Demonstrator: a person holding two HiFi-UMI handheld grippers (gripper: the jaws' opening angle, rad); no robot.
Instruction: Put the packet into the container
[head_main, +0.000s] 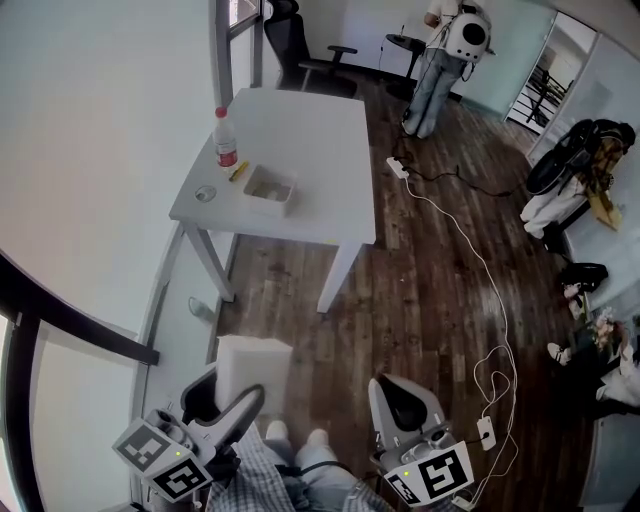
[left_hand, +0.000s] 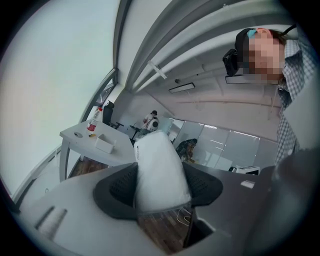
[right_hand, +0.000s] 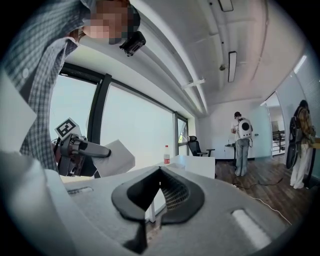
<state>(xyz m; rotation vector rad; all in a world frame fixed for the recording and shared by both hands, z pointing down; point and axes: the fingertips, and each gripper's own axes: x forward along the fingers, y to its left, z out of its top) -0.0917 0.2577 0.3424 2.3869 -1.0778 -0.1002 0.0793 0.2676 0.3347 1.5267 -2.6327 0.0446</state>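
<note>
My left hand-held gripper (head_main: 226, 398), lower left, grasps the packet (left_hand: 159, 170), my right hand-held gripper (right_hand: 159, 175) is clenched empty; next I must carry it to the container (head_main: 270, 189) on the upper-left counter (head_main: 310, 130).

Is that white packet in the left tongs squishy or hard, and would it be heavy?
Probably squishy: the packet looks puffy and rounded like a pillow where the left tongs pinch it. Likely light, since it stands up from that one pinch without drooping.

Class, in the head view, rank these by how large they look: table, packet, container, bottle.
1. table
2. packet, though nearness to the camera enlarges it
3. container
4. bottle, only slightly smaller than the container
</note>
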